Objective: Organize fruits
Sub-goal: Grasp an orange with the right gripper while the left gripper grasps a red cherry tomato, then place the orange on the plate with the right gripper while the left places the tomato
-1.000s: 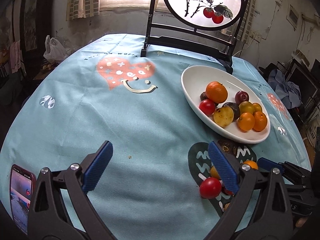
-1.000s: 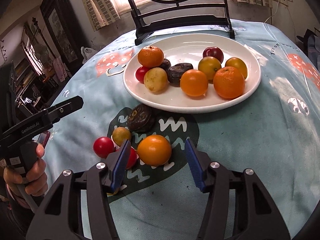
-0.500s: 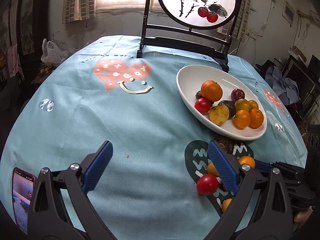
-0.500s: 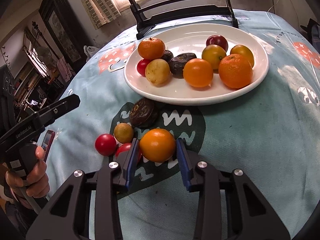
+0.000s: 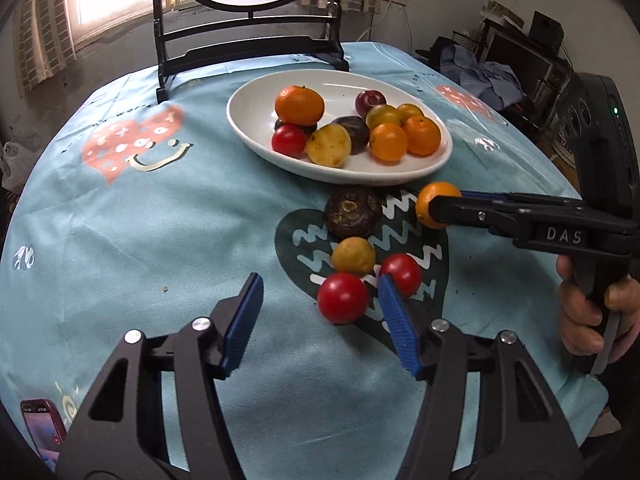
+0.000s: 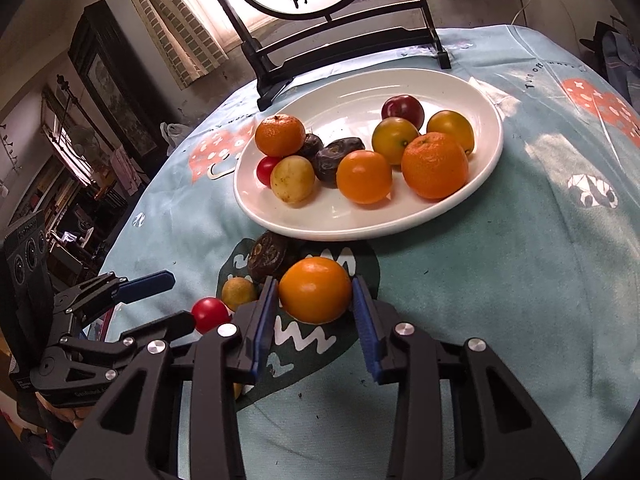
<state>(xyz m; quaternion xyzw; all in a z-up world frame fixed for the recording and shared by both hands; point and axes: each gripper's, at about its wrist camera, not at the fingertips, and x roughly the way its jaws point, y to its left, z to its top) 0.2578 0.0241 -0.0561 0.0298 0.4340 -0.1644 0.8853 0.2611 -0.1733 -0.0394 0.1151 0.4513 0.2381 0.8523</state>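
A white oval plate (image 5: 256, 124) (image 6: 486, 128) holds several fruits on the blue tablecloth. My right gripper (image 6: 314, 300) is shut on an orange (image 6: 315, 290) and holds it just above the cloth in front of the plate; it also shows in the left wrist view (image 5: 434, 204). My left gripper (image 5: 320, 320) is open, its fingers either side of a red tomato (image 5: 343, 297) on the cloth. A second red tomato (image 5: 401, 273), a small yellow fruit (image 5: 353, 255) and a dark wrinkled fruit (image 5: 352, 212) lie close by.
A black wooden stand with a round painted screen (image 5: 248, 40) stands behind the plate. A phone (image 5: 42, 432) lies at the table's front left edge. The table edge curves away on the right, with clutter beyond it.
My right gripper closed on the orange and lifted it slightly toward the plate. My left gripper swung right and forward, so the red tomato now sits between its open fingers.
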